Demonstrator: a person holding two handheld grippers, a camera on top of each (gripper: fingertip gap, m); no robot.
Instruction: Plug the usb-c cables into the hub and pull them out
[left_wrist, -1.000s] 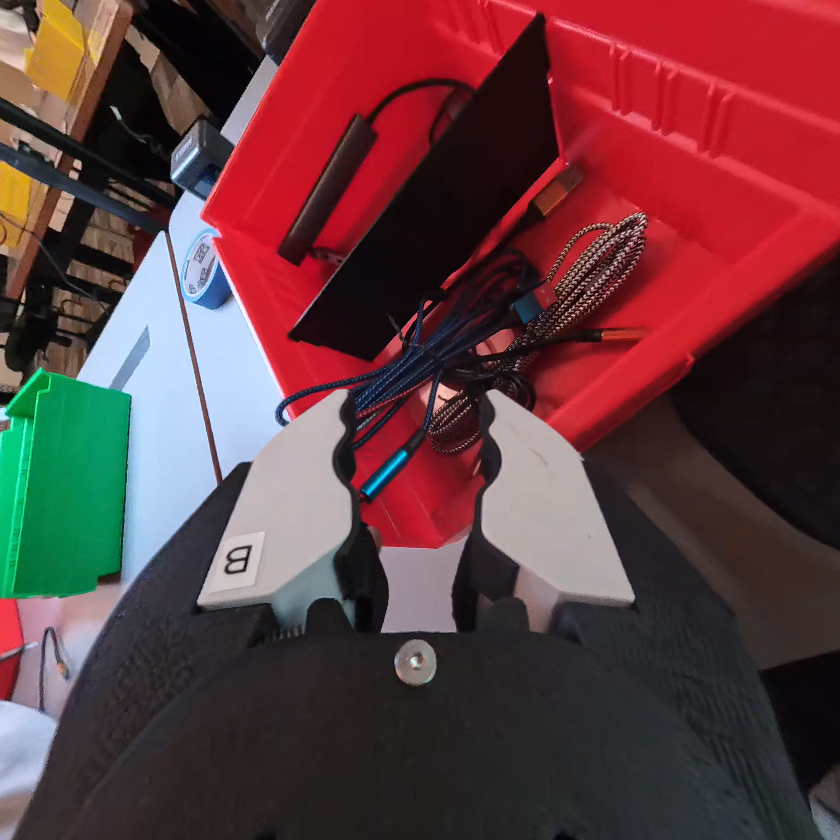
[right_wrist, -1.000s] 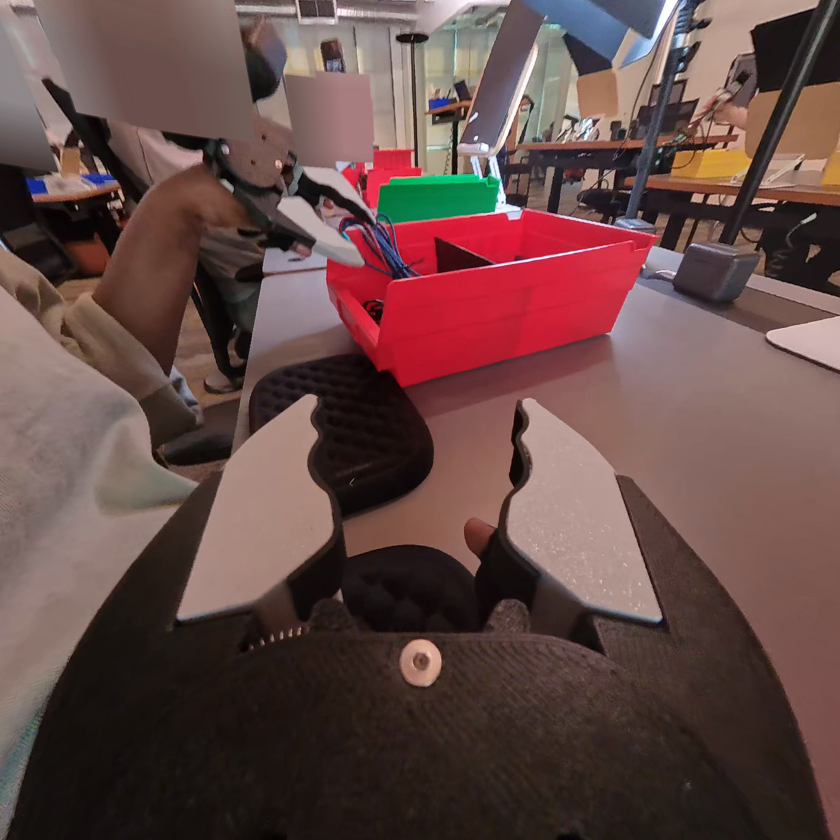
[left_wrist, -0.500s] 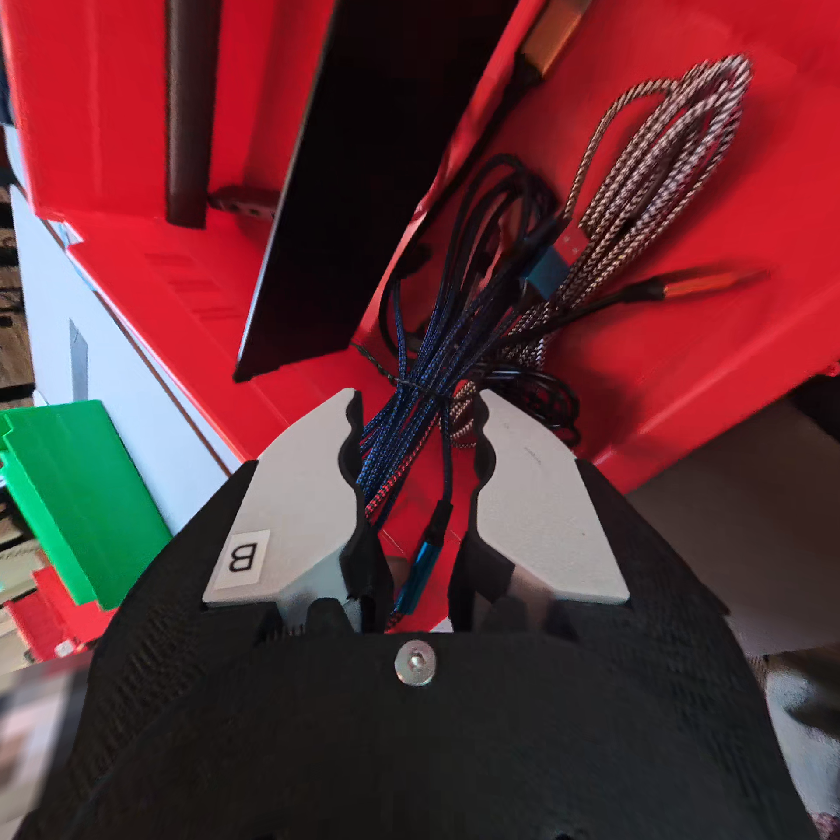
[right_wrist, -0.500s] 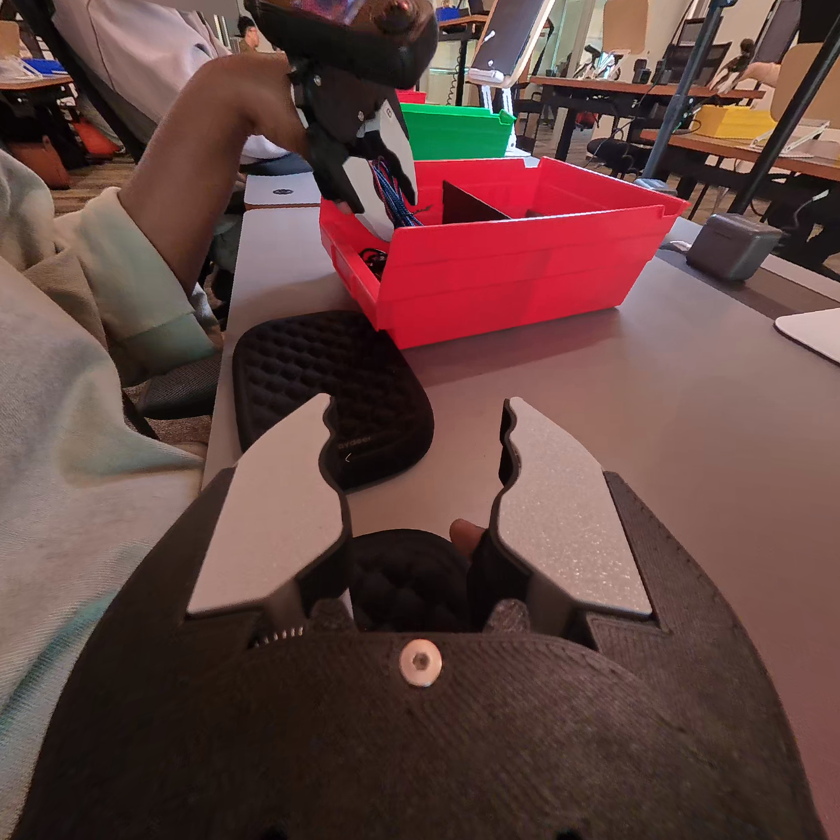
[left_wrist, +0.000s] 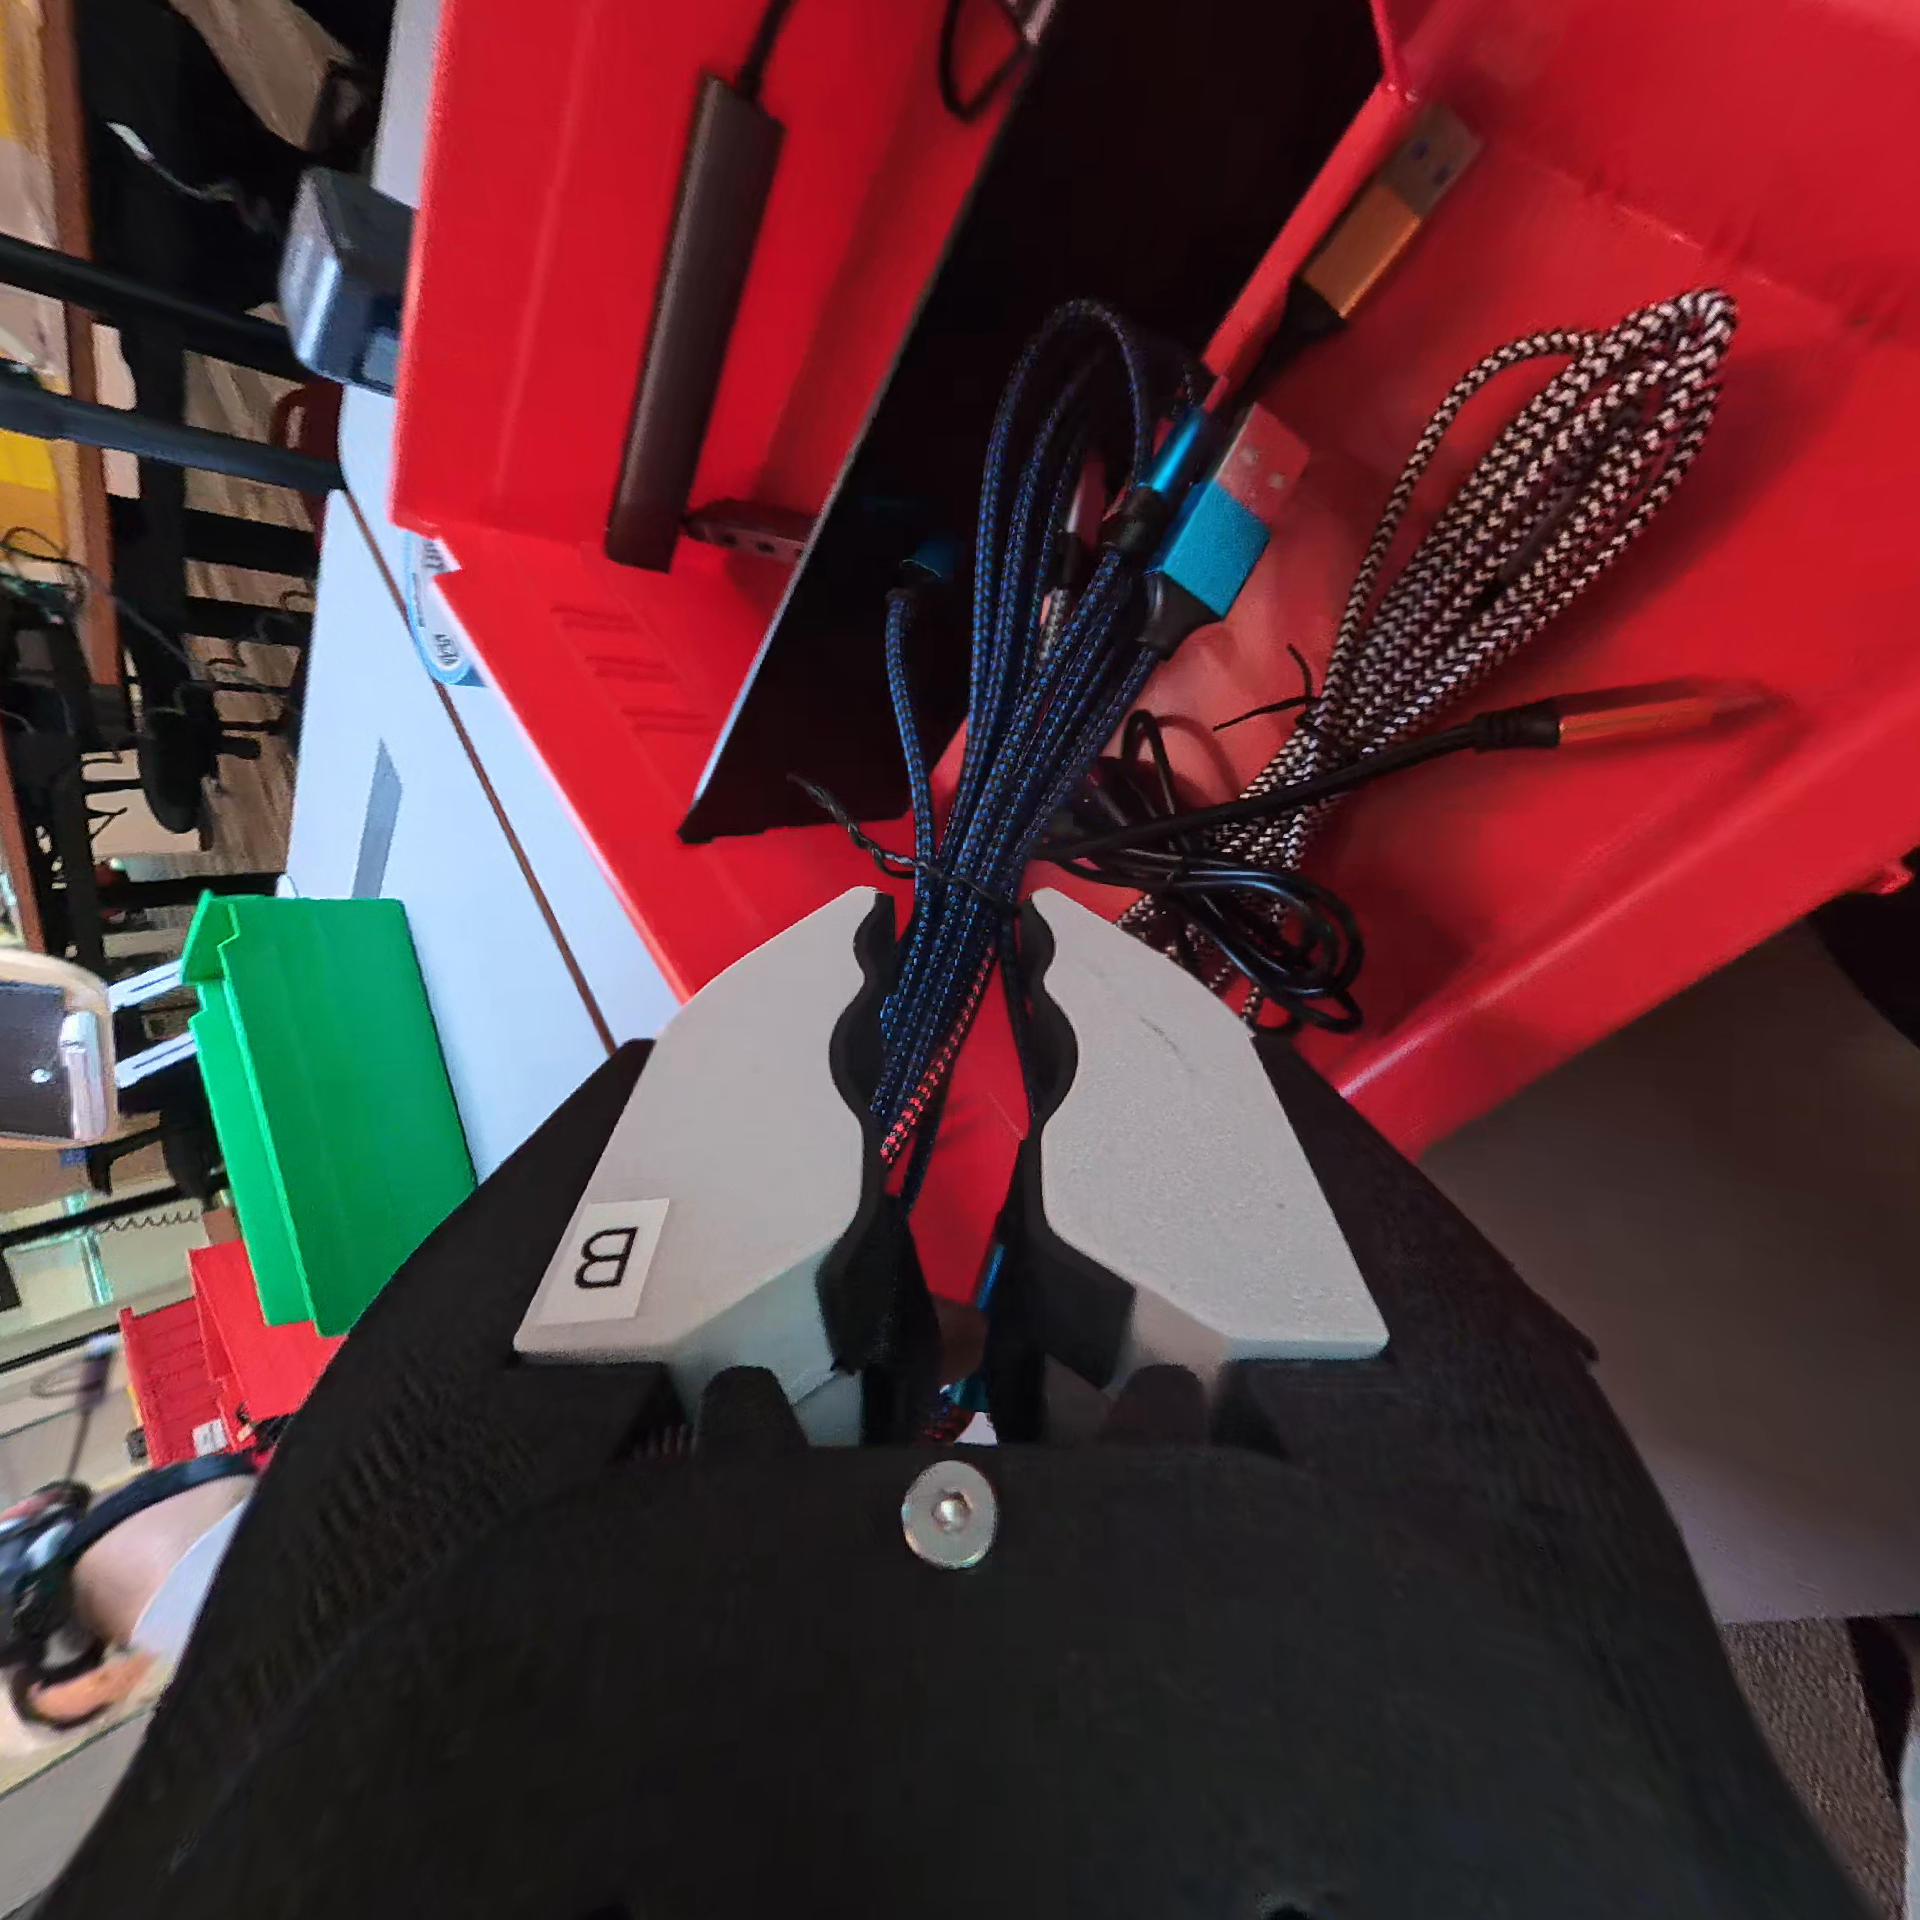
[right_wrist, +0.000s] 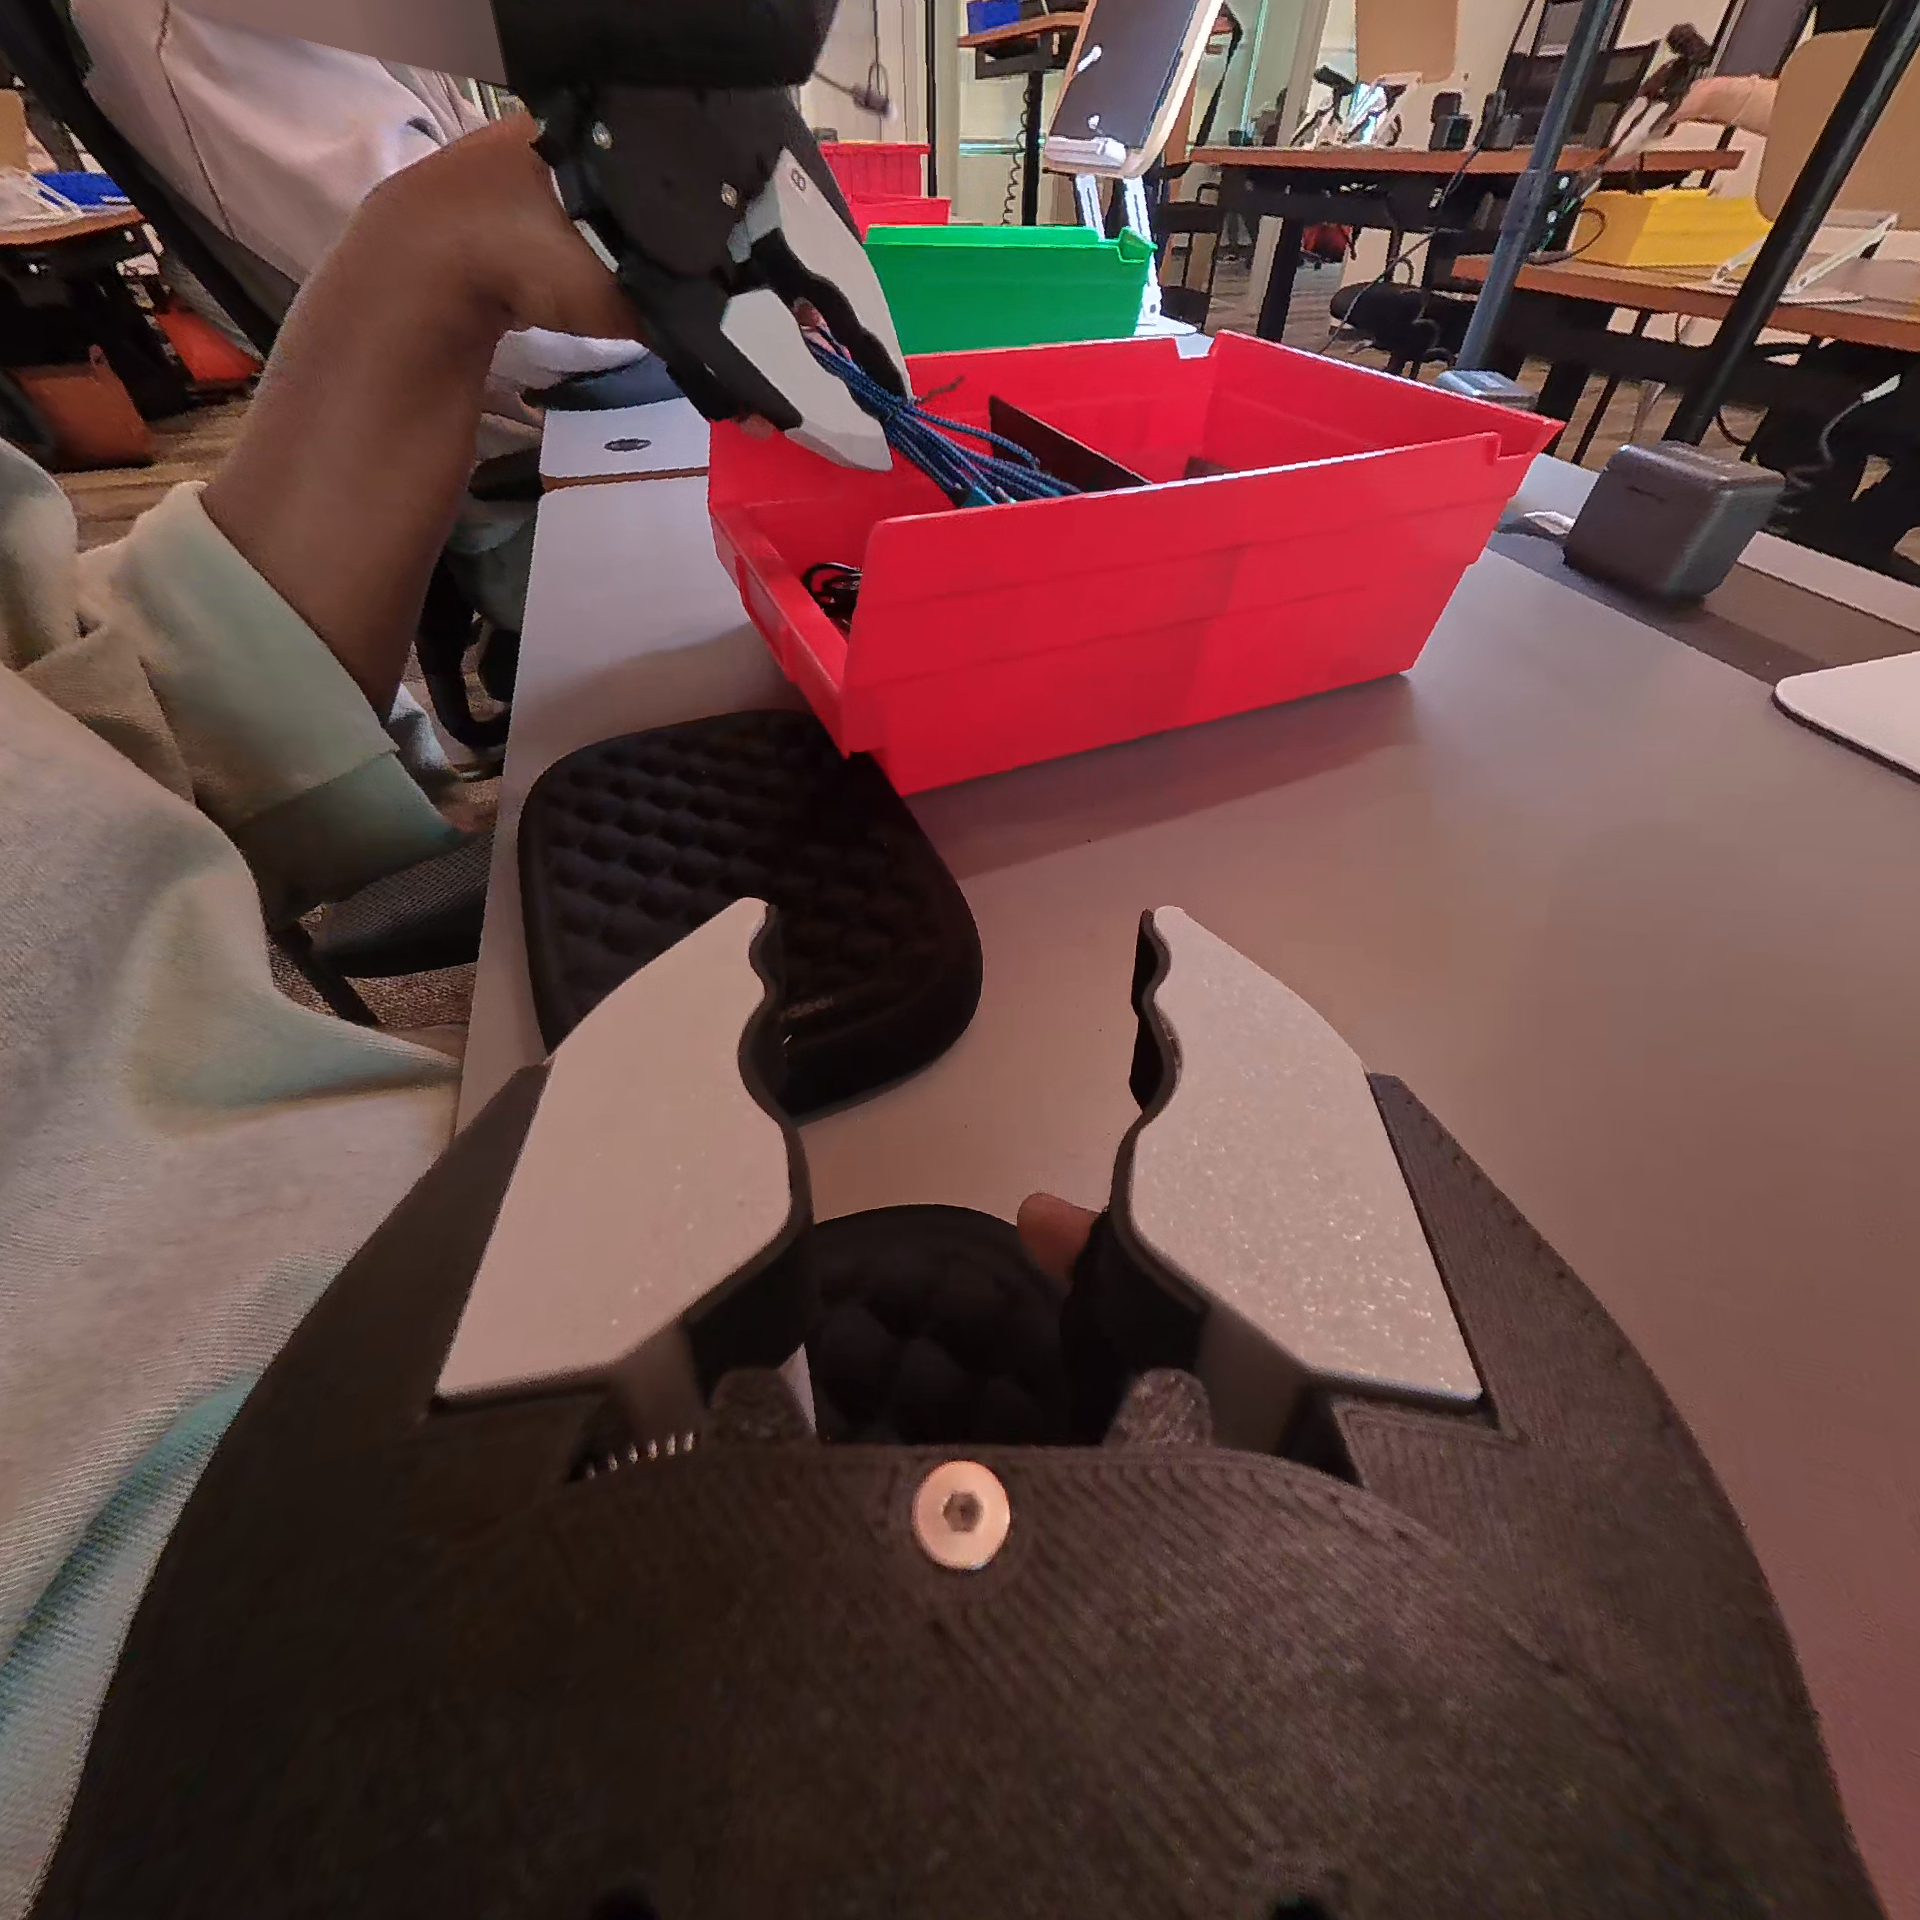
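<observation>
Resting low over the grey table (right_wrist: 1455, 935), my right gripper (right_wrist: 951, 966) has its jaws wide apart with nothing between them; a black quilted pad (right_wrist: 748, 873) lies on the table just ahead of its left finger. Past the pad stands the red bin (right_wrist: 1143, 623), split by a black divider (right_wrist: 1060, 442). My left gripper (left_wrist: 951, 971) is above the bin's near compartment, its jaws pinched on the bundled blue cable (left_wrist: 1029, 644), which passes between the fingers and hangs clear of the bin floor; a thin black tie wraps the bundle just beyond the fingertips. One blue plug sits deep between the fingers near the palm, and another blue plug (left_wrist: 1210, 545) dangles at the far end of the loops. Below the bundle, in the same compartment, lie a black-and-white braided cable (left_wrist: 1507, 520), a thin black cable (left_wrist: 1247, 914) and two orange-tipped plugs. Beyond the divider, in the far compartment, the dark hub (left_wrist: 691, 312) lies along the bin wall, its own lead running off from its far end. Farther off I see a green bin (right_wrist: 1008, 286) behind the red one and a grey box (right_wrist: 1673, 514) on the table to the right.
</observation>
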